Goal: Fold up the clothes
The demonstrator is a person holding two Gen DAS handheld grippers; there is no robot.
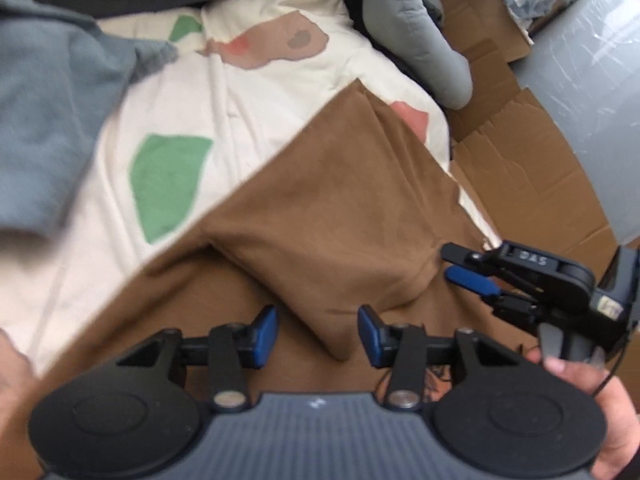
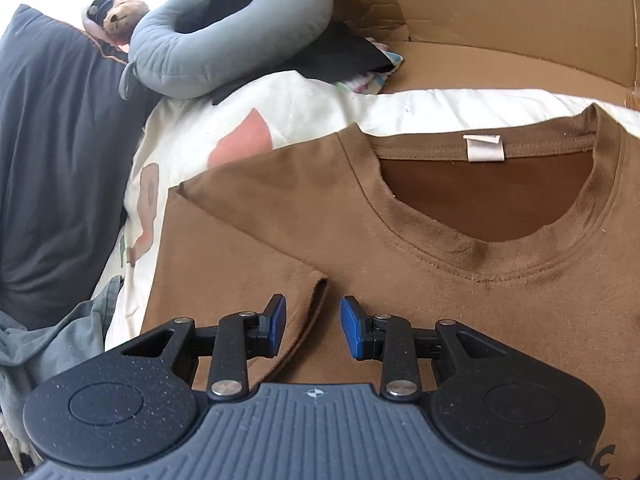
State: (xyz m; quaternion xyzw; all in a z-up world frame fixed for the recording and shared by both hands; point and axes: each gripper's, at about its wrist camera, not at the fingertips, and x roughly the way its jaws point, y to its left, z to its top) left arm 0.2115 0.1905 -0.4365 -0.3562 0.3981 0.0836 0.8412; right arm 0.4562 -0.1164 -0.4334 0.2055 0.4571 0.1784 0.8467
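Cream bedding (image 1: 168,92) printed with green, pink and tan patches covers the bed, with flattened cardboard (image 1: 532,152) along its far side and a grey curved cushion (image 2: 224,36) and a dark pillow (image 2: 60,160) pushed back, presumably to leave room for folding. On this bedding lies the brown T-shirt (image 2: 400,264), front up, its neckline and white label (image 2: 484,148) toward the cardboard; one sleeve (image 2: 256,196) is already turned in over the chest, which suggests the side folds are under way. The left gripper (image 1: 318,334) hovers low over a folded point of brown cloth, its blue fingers (image 1: 266,334) apart, and the cloth tip lies between them without being pinched. The right gripper (image 2: 313,326) sits over the sleeve's hem edge with its fingers (image 2: 350,328) also apart, the hem running up between them but apparently not squeezed; the left view shows the same tool at the shirt's edge, and its pads look clear of the cloth there too. Both tools seem placed to take or flatten that folded edge. A grey garment (image 1: 48,120) waits at the side, blurred. The shirt's lower half is hidden behind the gripper bodies, the holding hand (image 1: 600,408) is cut off at the frame edge, and a small plush toy (image 2: 120,16) far back is hard to make out.
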